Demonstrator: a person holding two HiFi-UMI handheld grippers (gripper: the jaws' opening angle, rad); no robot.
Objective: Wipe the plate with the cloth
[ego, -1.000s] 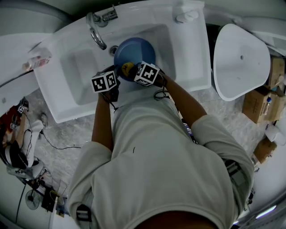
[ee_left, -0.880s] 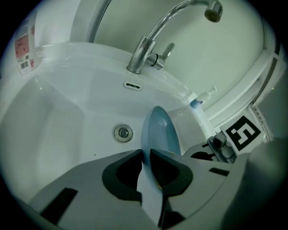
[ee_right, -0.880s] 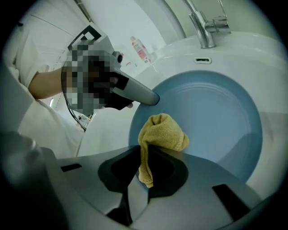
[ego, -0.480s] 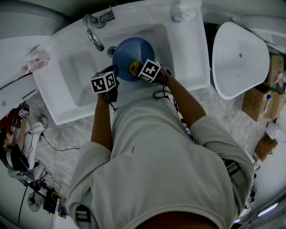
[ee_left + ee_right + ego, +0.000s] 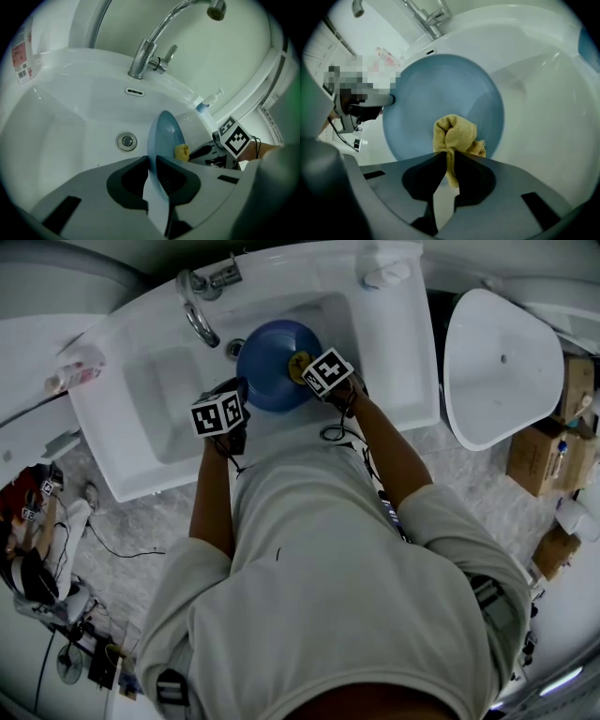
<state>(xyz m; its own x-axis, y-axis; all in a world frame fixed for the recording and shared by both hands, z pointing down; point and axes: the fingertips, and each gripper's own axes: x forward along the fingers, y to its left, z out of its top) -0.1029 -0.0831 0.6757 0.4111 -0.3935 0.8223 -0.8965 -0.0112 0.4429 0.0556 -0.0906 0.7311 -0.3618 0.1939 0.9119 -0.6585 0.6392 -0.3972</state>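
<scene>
At the left, our left tongs (image 5: 151, 165) are closed on the near rim of the blue plate (image 5: 164, 133). They hold it on edge inside the white sink (image 5: 108, 418), with the drain (image 5: 127, 141) and the faucet (image 5: 145, 56) beyond it on the far side. To the right of that, our right tongs (image 5: 449, 161) are pinched shut on the yellow cloth (image 5: 454, 133), whose bunched end seems to press against the plate's inner face, low and toward its right. We judge the main risk to be the thin grip on the rim. A hard push with the cloth could pivot the plate in the tongs, or slip it free to knock against the basin. The cloth is also held by a narrow fold and could drag out. There is open room across the plate's face, up and to the left. The sink wall stands close on the right, and the faucet overhangs the far edge.
</scene>
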